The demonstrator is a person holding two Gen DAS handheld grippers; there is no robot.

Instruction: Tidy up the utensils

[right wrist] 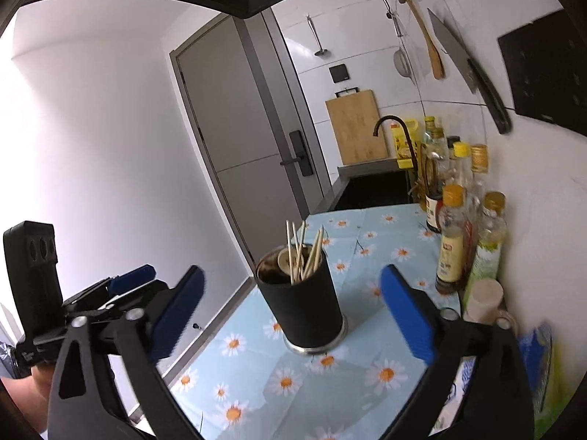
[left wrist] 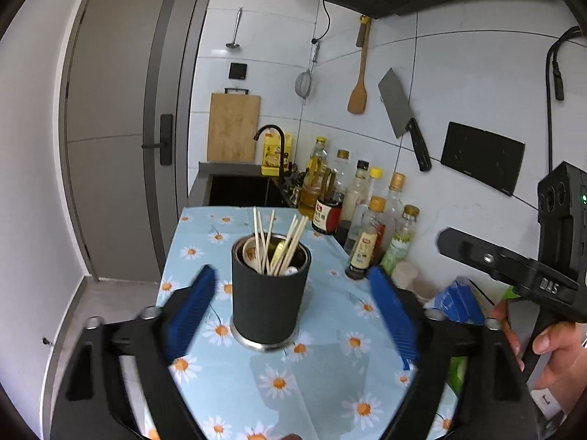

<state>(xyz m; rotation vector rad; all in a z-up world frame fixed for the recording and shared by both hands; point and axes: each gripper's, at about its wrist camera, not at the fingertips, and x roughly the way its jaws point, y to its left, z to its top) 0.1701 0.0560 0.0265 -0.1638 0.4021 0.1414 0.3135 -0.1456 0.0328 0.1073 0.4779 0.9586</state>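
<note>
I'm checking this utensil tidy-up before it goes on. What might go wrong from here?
1. The tall black cylindrical holder stands between both open grippers; a sideways bump may tip it.
2. The wooden chopsticks lean loosely above its rim and could spill.
3. The glass condiment bottles crowd the daisy-print tablecloth's right edge.

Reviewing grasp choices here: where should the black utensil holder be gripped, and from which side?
Probably the black utensil holder at mid-wall, approached level from the near side: it stands upright and round, chopsticks block its top, and the open left gripper already straddles it.

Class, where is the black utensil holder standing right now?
The black utensil holder stands upright mid-frame in both wrist views on the daisy tablecloth, left of the sauce bottles.
</note>
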